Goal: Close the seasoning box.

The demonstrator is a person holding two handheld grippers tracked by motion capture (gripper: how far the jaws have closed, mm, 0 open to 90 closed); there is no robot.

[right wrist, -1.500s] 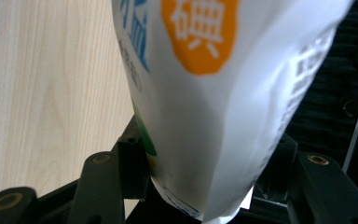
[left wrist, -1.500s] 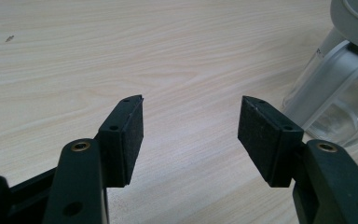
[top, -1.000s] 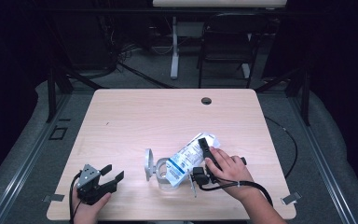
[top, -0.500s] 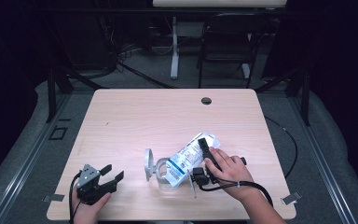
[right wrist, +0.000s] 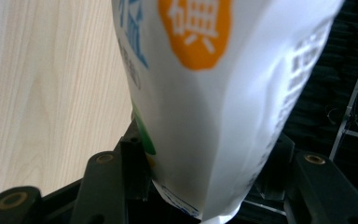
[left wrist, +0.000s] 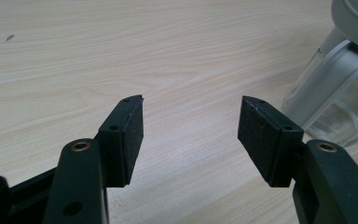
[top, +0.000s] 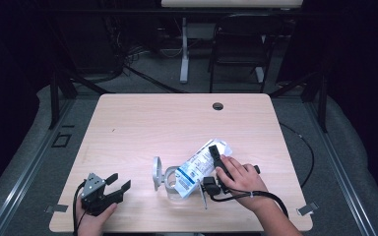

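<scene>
Right now my right claw [top: 215, 156] has its jaws pinching a white printed pouch [top: 195, 168]; in the right gripper view the pouch [right wrist: 205, 102] sits squarely between the two black jaws, its orange and blue print running up and away from the camera. From above, the pouch lies tilted with its lower end at the mouth of a clear glass jar [top: 173, 183] that lies on its side on the tabletop [top: 142, 123], its hinged lid [top: 156, 172] swung open to the left. My left claw [top: 117, 186] rests well apart at the near left corner, jaws spread with nothing between them; in its own view the jar [left wrist: 335, 98] shows at the right edge, just beyond the pads [left wrist: 131, 135].

My worry is the jar. Nothing steadies it, and on its side it could roll or slide if I push the pouch against its rim. The pouch is soft, so it may buckle at the mouth instead of feeding in, or slip within the grip. I would bring the left claw over to brace the jar first.
</scene>
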